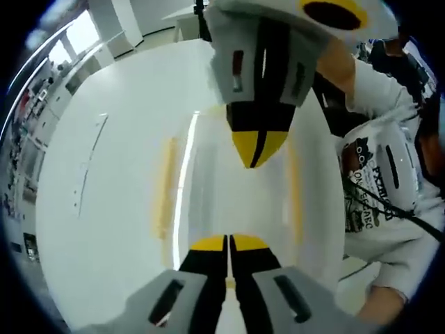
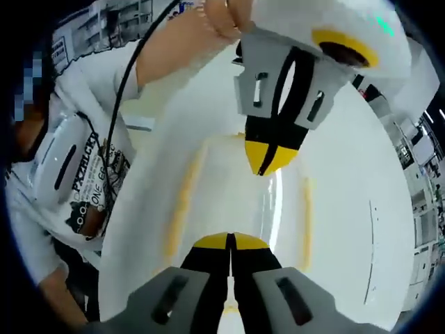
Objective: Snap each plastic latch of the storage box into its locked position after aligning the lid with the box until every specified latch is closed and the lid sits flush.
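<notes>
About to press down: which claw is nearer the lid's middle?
Right, by a little: right claw reaches between the yellow strips; left claw sits at their end.

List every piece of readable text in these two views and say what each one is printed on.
"ONE", dark print on the person's white T-shirt, right gripper view; the larger line above it is too distorted to read.
Same shirt print in the left gripper view: blurred, unreadable.
No text shows on the white plastic storage box lid or either yellow-tipped gripper.
</notes>
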{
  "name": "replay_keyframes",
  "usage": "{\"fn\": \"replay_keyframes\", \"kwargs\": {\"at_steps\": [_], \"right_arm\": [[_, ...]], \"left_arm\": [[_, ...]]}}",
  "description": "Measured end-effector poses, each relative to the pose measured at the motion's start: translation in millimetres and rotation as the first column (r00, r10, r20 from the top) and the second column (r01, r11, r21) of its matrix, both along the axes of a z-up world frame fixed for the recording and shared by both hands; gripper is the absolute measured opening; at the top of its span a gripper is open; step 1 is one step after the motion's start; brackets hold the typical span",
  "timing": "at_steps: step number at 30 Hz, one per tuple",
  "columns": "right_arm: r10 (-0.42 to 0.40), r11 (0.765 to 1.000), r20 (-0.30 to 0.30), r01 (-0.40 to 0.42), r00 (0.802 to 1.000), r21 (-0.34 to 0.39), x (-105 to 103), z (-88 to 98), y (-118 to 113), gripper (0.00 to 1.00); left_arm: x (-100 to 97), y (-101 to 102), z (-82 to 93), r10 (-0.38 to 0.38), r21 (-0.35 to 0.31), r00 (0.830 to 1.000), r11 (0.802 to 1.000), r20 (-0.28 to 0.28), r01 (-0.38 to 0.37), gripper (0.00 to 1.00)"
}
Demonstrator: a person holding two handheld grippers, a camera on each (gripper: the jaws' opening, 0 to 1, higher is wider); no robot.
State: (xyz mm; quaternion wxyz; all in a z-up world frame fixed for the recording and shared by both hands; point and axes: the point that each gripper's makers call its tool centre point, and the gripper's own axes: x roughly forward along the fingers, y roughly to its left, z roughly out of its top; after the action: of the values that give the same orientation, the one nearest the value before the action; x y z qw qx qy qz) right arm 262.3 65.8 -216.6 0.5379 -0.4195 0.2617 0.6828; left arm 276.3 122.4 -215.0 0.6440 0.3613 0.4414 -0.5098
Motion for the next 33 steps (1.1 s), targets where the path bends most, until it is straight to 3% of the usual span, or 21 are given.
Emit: {"fn": "replay_keyframes", "kwargs": {"at_steps": [5,9,15,20,24,27,33], "right_arm": [[-0.022,0.997,0.007,0.022,1.000,0.079,20.0,14.8,-2.2,0.00],[-0.081,0.989,0.001,0.080,0.997,0.121,43.9,25.5,-3.8,0.00],[-0.146,0.984,0.036,0.142,0.989,0.109,78.3,14.7,-2.4,0.00],[-0.188,0.974,0.054,0.179,0.981,0.141,102.2,5.3,5.8,0.00],[-0.202,0.971,0.066,0.191,0.977,0.141,117.9,-3.9,13.3,0.00],[-0.209,0.971,0.053,0.200,0.976,0.133,123.0,-7.8,18.2,0.00],[-0.177,0.979,0.018,0.175,0.984,0.107,123.2,-16.3,24.8,0.00]], "left_arm": [[2.2,-0.4,-1.1,0.083,0.047,0.995,0.996,-0.054,-0.080,0.00],[0.8,-3.8,-1.8,0.070,0.139,0.997,0.988,-0.029,-0.066,0.00],[-0.4,-7.2,-2.3,0.082,0.194,0.996,0.978,-0.025,-0.075,0.00],[-3.6,-6.5,-1.9,0.128,0.180,0.991,0.976,-0.047,-0.118,0.00],[-9.0,-7.8,-1.2,0.089,0.203,0.996,0.976,-0.016,-0.083,0.00],[-12.8,-8.6,-1.4,0.048,0.246,0.999,0.968,0.006,-0.048,0.00],[-14.6,-9.0,0.1,0.039,0.285,0.999,0.958,0.012,-0.040,0.00]]}}
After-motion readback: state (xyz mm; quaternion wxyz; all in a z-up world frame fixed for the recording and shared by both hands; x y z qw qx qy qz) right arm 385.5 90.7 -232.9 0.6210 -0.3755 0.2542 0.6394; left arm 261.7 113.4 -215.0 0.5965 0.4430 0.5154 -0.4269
